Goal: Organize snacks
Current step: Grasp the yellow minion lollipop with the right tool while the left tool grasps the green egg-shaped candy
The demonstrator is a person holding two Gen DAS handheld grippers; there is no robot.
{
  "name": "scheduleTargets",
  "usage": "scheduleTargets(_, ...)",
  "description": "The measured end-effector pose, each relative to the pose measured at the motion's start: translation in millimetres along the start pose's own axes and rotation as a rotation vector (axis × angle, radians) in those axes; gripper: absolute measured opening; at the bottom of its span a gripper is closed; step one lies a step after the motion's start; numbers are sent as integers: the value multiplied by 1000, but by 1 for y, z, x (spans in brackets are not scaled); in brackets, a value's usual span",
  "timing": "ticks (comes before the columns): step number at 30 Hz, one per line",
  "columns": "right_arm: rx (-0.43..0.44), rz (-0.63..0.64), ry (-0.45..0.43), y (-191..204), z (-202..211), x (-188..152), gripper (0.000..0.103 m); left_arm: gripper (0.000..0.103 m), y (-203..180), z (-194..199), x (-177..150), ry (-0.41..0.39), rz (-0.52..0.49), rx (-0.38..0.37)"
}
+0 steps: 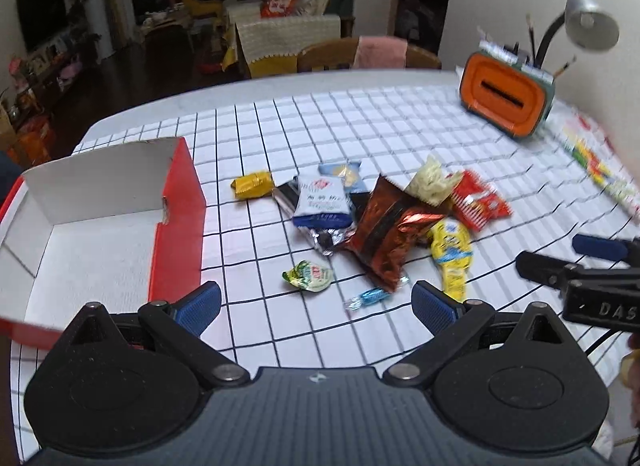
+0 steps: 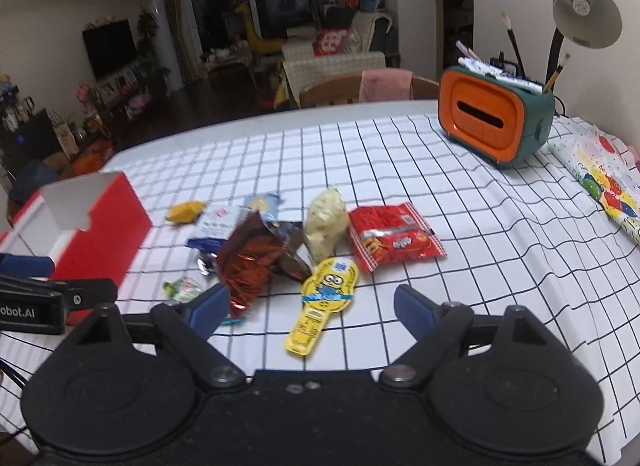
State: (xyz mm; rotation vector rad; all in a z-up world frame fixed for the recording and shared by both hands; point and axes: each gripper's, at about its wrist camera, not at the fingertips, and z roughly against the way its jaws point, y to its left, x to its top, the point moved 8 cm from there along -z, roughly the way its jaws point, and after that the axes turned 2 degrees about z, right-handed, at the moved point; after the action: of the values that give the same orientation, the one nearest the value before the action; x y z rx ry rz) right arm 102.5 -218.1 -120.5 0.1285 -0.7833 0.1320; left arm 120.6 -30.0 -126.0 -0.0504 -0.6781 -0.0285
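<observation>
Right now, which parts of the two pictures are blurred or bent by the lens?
Left wrist view: the lamp and the colourful sheet at the right edge smear; grid lines bow. Right wrist view: sharper overall, the red box soft, the tablecloth grid curved.

Both grippers were matte black, with blue ribbed pads on the left gripper [image 1: 316,304] and right gripper [image 2: 312,308], silver pivot screws and white lettering along their sides.

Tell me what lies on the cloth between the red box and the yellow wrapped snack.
Nothing: in the left wrist view, only bare checked tablecloth lies between the red box and the yellow wrapped snack.
</observation>
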Motion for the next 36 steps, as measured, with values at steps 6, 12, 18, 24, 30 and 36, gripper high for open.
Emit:
scheduleTargets(6,-10,12,48,-4,-36,-6,83,98,8,-42,2,73,-21,1)
scheduleTargets(12,-37,30,107,-6,-80,-13,77,93,11,-80,4,125,-60,35)
scheduleTargets(18,-58,55,146,-1,-113,-17,74,88,12,-110,2,176,-76,56)
scheduleTargets(24,-75,74,152,0,-125,-18,70,81,15,-130,1,218,-71,68)
scheduleTargets(30,-77,87,162,2,-135,-17,61,70,18,-143,2,249,-61,61)
scheduleTargets(36,-79,96,163,2,-140,-18,58,69,17,-150,4,259,-53,46)
